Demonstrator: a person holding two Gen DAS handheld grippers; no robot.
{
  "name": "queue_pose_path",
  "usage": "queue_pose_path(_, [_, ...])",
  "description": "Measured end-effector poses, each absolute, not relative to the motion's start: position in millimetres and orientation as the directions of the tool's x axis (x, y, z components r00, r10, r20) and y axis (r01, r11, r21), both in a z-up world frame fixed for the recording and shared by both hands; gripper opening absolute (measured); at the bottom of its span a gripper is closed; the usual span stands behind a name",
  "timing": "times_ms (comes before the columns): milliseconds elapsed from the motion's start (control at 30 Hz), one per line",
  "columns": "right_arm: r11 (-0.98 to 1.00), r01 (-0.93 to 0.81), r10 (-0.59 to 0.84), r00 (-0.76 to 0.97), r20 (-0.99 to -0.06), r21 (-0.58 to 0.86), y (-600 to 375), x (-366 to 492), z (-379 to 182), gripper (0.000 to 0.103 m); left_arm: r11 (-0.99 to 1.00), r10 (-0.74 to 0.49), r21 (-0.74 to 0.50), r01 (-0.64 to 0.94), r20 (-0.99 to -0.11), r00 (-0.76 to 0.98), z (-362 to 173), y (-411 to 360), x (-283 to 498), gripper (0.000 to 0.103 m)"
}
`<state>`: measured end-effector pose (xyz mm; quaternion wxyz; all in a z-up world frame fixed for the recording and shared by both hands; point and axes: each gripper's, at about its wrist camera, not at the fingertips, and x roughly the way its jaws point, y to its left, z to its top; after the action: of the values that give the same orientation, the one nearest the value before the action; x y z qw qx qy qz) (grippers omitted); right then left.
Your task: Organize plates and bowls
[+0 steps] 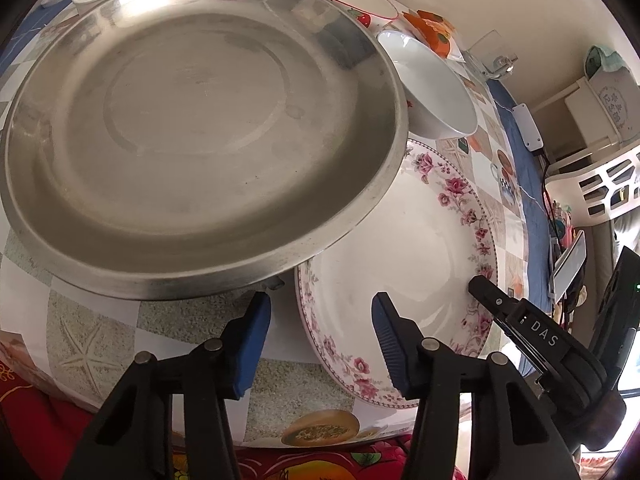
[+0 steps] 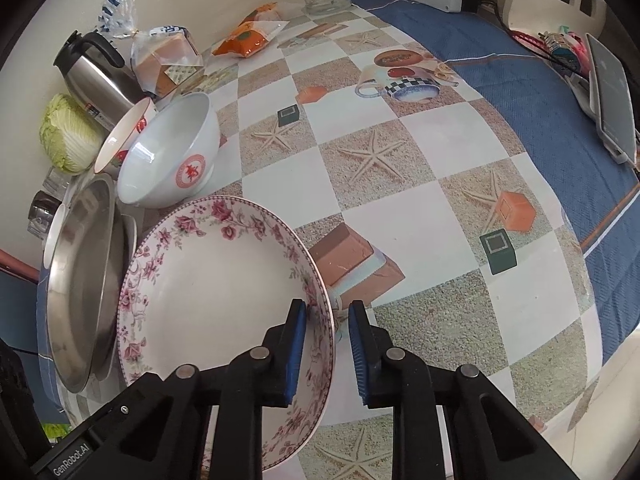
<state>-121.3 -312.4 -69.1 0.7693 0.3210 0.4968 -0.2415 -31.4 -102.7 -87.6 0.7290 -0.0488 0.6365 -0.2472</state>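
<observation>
Right wrist view: right gripper straddles the floral plate rim, unclenched, bare tablecloth rightward; left gripper released.

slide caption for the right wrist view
Right claw open astride the rim of the floral plate, steel plate and bowls behind.

The tablecloth is checked white and sandy beige, printed with starfish and orange boxes. On it, the plate is white with pink flowers round its rim; beside it the tray is plain dull silver. The bowl is white with a red round emblem. Blue pads line the black gripper fingers.
</observation>
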Motion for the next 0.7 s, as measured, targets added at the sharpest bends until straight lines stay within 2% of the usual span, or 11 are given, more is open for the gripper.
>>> queue_pose_path(267, [0.645,0.727,-0.086,0.374,-0.923,0.235,-326.8,-137.5,-67.8,0.023,0.854,-0.434,-0.389,0.345,-0.899,0.061,-88.3,-122.6,-40.5,0.054])
queue_pose_path(467, [0.575,0.759,-0.06,0.414,-0.908,0.307,-349.3,-159.1,-72.7,0.023,0.848,-0.425,-0.362,0.387,-0.901,0.091,-89.1,-140.2,-41.5,0.054])
queue_pose_path(700, [0.532,0.764,-0.034,0.449,-0.893,0.364,-359.7,-167.2,-76.5,0.024,0.838,-0.46,-0.385,0.386,-0.88,0.121,-91.7,-146.0,-35.4,0.054])
